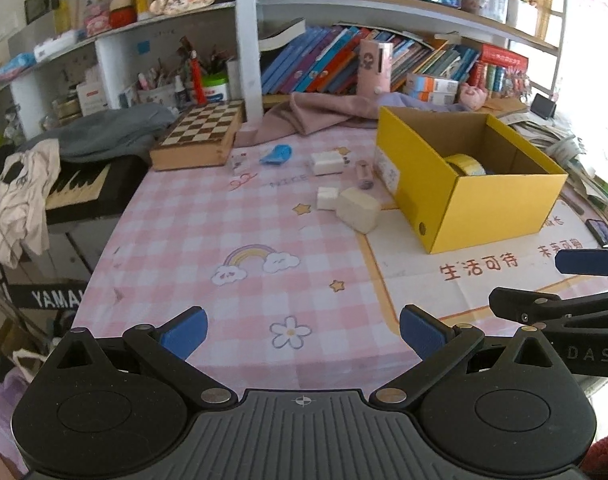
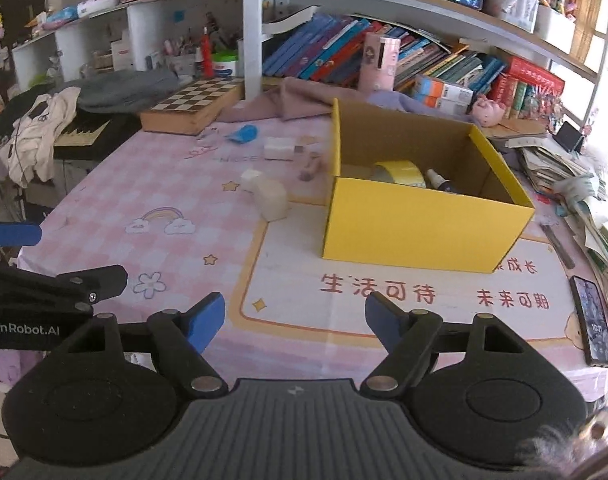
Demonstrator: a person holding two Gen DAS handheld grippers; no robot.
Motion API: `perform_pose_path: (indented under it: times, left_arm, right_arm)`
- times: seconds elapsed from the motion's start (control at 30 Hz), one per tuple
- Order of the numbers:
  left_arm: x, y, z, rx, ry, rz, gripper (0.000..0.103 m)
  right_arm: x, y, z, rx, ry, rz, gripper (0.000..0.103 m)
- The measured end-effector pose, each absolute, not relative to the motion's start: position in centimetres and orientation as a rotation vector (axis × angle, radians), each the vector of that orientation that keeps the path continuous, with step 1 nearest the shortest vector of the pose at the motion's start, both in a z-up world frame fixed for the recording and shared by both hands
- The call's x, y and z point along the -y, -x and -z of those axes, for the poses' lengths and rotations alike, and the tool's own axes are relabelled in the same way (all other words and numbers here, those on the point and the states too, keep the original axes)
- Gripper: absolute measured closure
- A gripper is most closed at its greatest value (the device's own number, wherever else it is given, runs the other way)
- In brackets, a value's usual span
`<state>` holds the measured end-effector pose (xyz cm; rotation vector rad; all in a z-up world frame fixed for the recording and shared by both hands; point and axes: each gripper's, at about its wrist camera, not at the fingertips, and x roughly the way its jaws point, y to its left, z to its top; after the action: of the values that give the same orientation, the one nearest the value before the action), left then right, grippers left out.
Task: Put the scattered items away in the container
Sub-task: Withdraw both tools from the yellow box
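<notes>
Nearest in each wrist view is a hand-held gripper with black arms and blue pads. The left hand-held gripper (image 1: 303, 336) hangs low over the near edge of the tabletop (image 1: 223, 240), its fingers spread wide with nothing between them. The right hand-held gripper (image 2: 295, 318) is just beside it, also spread wide and empty, above a cream mat with red printed characters (image 2: 384, 292). A dark phone (image 2: 592, 320) lies flat at the right edge of that mat.

The tabletop wears a pink checked cloth printed with a rainbow, stars and a flower. Farther in, a pale cream block with rounded corners (image 1: 360, 209) lies tilted, touching a smaller white block (image 1: 327, 198) on its left. Just right of them stands the yellow cardboard box (image 1: 492, 208), open at the top, brown inside, with one corner on the mat. Inside it a roll of yellow tape (image 2: 402, 173) lies beside a small dark bottle with a white cap (image 2: 440, 182).

Beyond the cream block, a small pinkish tube (image 1: 364, 172) lies close to the box's left wall. Farther still sit a white rectangular packet (image 1: 327, 162), a blue crumpled item (image 1: 277, 155) and a small white card (image 1: 239, 160), well apart from the box. Behind them a wooden chessboard case (image 1: 199, 136) lies closed, with mauve cloth (image 1: 316, 112) bunched at the foot of the bookshelves.
</notes>
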<state>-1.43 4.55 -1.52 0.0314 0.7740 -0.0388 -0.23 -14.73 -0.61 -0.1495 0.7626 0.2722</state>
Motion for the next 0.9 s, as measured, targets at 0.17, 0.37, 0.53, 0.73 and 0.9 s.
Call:
perform_pose_path:
  times: [0.17, 0.37, 0.53, 0.73, 0.9]
  left_arm:
    - [-5.2, 1.6, 1.7, -0.783, -0.016, 0.029, 0.000]
    - [-5.9, 2.1, 1.8, -0.787, -0.009, 0.021, 0.000]
    - [-6.7, 2.4, 1.9, -0.788, 0.002, 0.009, 0.000]
    - [-7.5, 2.4, 2.0, -0.794, 0.027, -0.010, 0.000]
    - [-8.2, 2.0, 2.3, -0.800, 0.044, -0.030, 0.000]
  right_arm:
    - [14.1, 0.3, 0.6, -0.760, 0.157, -0.288, 0.026]
    - [13.6, 0.5, 0.8, -0.772, 0.156, -0.301, 0.026]
    - [12.9, 0.6, 0.8, -0.781, 0.158, -0.315, 0.026]
    - [12.1, 0.4, 0.8, -0.792, 0.177, -0.338, 0.026]
    - [11.3, -0.2, 1.0, -0.797, 0.193, -0.357, 0.026]
